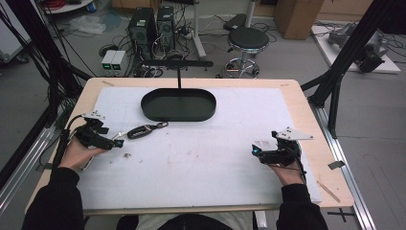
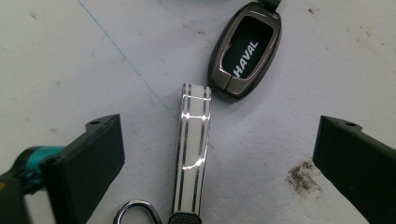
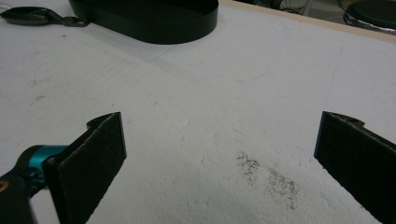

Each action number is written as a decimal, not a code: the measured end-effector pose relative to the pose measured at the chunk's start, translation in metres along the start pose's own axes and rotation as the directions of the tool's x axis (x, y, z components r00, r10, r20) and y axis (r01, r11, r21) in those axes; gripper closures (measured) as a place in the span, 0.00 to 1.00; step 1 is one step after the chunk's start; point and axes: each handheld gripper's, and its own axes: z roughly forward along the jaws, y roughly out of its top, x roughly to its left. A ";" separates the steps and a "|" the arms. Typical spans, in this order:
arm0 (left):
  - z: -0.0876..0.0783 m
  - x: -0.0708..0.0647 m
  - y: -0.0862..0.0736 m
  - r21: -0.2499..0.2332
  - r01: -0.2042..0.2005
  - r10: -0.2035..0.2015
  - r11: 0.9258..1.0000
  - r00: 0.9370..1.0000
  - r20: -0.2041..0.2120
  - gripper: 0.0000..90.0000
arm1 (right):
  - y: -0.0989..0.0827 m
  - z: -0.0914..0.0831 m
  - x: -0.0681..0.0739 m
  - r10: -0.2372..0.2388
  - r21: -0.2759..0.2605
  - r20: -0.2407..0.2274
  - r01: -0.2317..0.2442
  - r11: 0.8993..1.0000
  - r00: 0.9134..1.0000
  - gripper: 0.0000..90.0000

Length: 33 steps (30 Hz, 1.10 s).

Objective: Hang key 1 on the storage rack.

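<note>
Haval car key fob (image 2: pixel 244 50), dark metal with a white striped strap (image 2: pixel 192 149), lies untouched between the left gripper (image 2: pixel 219 158)'s wide-open jaws. Right gripper (image 3: pixel 219 158) also gapes, empty. Ahead sits a black oval metal tray (image 1: pixel 178 105), holding nothing; any pick-up seems not yet begun.

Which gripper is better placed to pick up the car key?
Left. The left gripper is open right beside the car key, whose white strap lies between its jaws. The right gripper is far across the table.
</note>
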 end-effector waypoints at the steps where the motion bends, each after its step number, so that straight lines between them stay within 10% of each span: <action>1: -0.001 0.002 0.000 -0.007 0.005 -0.005 1.000 1.000 0.000 0.06 | 0.000 0.000 0.000 0.000 0.001 0.002 0.000 1.000 1.000 0.02; 12: 0.006 0.002 -0.002 0.051 -0.006 0.012 0.999 0.994 -0.109 0.29 | -0.002 0.003 0.003 -0.022 0.021 0.003 0.022 1.000 1.000 0.02; 23: 0.011 -0.001 -0.003 0.065 -0.028 0.037 0.998 0.990 -0.137 0.82 | -0.004 0.002 0.002 -0.022 0.030 0.013 0.022 0.999 1.000 0.02; 33: 0.009 -0.006 -0.003 0.034 -0.073 0.078 0.997 0.984 -0.158 0.82 | -0.005 0.005 0.006 -0.040 0.051 0.003 0.040 0.998 0.999 0.02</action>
